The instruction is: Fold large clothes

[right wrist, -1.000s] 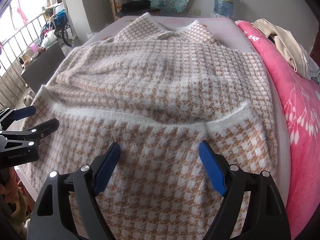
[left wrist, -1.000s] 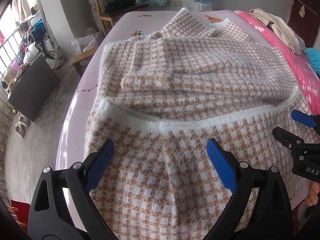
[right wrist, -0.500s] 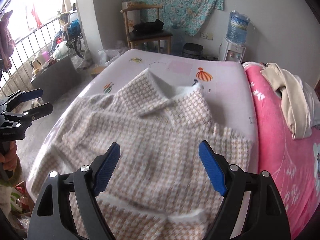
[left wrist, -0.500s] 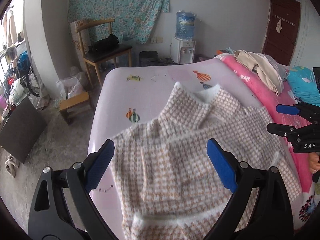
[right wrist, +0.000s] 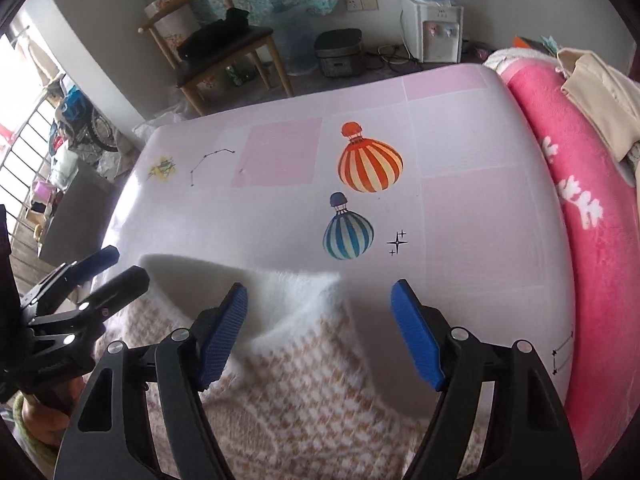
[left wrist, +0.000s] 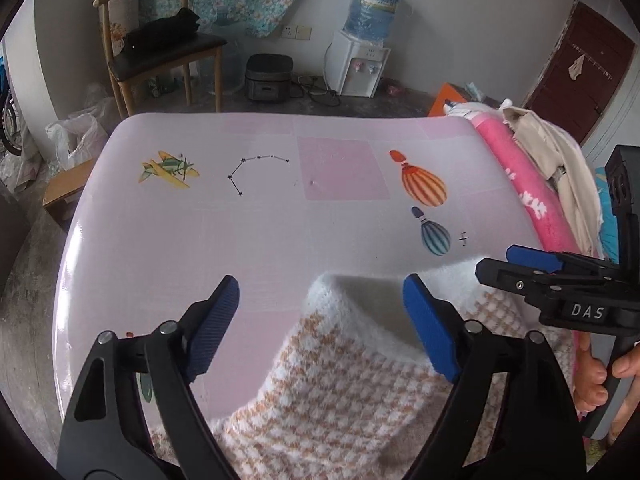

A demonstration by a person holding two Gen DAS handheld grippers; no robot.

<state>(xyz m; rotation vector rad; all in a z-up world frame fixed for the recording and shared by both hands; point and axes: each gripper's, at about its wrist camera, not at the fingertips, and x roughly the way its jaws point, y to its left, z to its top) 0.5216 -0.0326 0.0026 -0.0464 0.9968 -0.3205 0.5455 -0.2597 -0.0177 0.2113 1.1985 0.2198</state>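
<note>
A fuzzy white-and-tan houndstooth sweater [left wrist: 340, 396] lies on the pale pink bed sheet [left wrist: 272, 224], its white collar end toward the far edge. My left gripper [left wrist: 322, 330] hovers over the left side of the collar. Its jaws are closing, and the blue pads stand apart on either side of the collar edge without pressing it. In the right wrist view my right gripper [right wrist: 320, 336] hangs over the sweater [right wrist: 304, 396] at the right side of the collar. Its jaws are closing too and grip nothing. Each view shows the other gripper: the right gripper [left wrist: 496, 262] and the left gripper [right wrist: 128, 266].
A pink blanket [right wrist: 592, 200] with beige clothes [right wrist: 600, 92] runs along the bed's right side. Beyond the far edge, on the floor, stand a wooden chair [left wrist: 160, 52], a rice cooker [left wrist: 268, 76] and a water dispenser [left wrist: 364, 64]. Balloon prints [right wrist: 368, 164] mark the sheet [right wrist: 472, 216].
Both grippers have swept from the sweater's hem up along its body to the collar. Their pads now stand a little closer together. The sweater itself lies as before.
</note>
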